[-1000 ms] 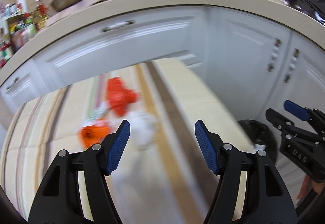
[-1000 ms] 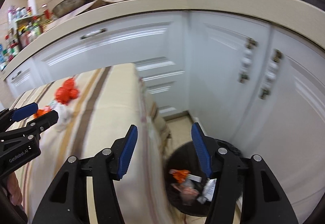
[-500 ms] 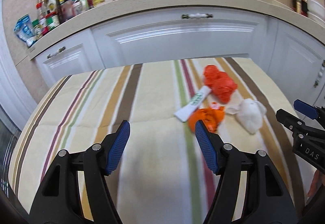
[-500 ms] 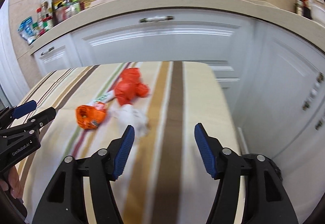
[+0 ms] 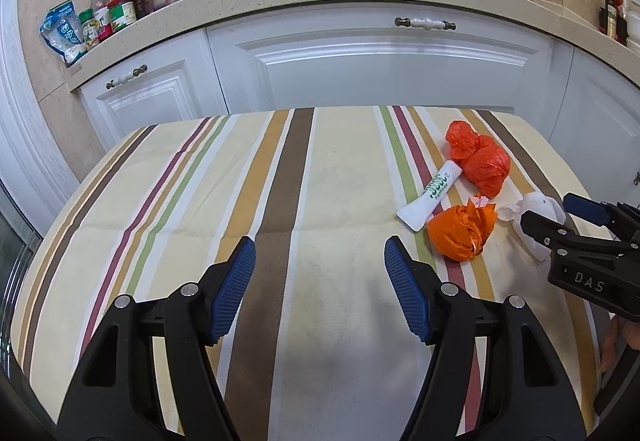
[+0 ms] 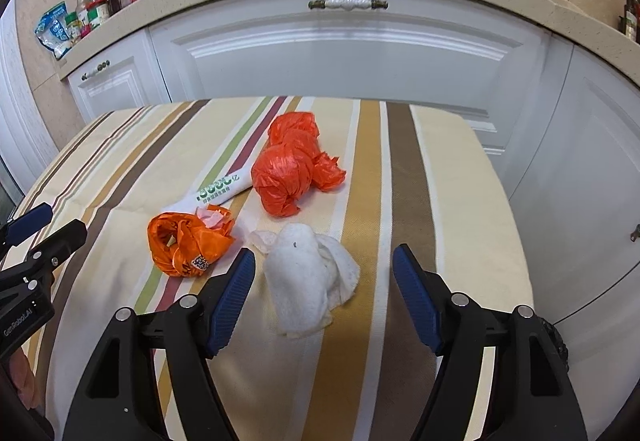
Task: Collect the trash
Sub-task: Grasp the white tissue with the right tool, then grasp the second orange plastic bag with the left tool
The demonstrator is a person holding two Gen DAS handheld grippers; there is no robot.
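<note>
1. My right gripper (image 6: 322,295) hangs with fingers spread wide, empty, over the crumpled white tissue (image 6: 310,277) near the right edge of the striped tablecloth (image 5: 200,201).
2. My left gripper (image 5: 316,289) is spread too, holding nothing, above bare cloth near the front edge.
3. I'd lower the right one straight down, straddle the tissue's thick middle, then close gently.
4. The orange wrapper (image 6: 188,243) lies just beside it, perhaps touching; I'd avoid snagging it.
5. The red bag (image 6: 294,165) and white tube (image 6: 218,193) sit farther back.

Two orange plastic bag bundles (image 6: 294,169) (image 6: 188,243), one white tube (image 6: 216,193) and one crumpled white tissue (image 6: 308,277).
</note>
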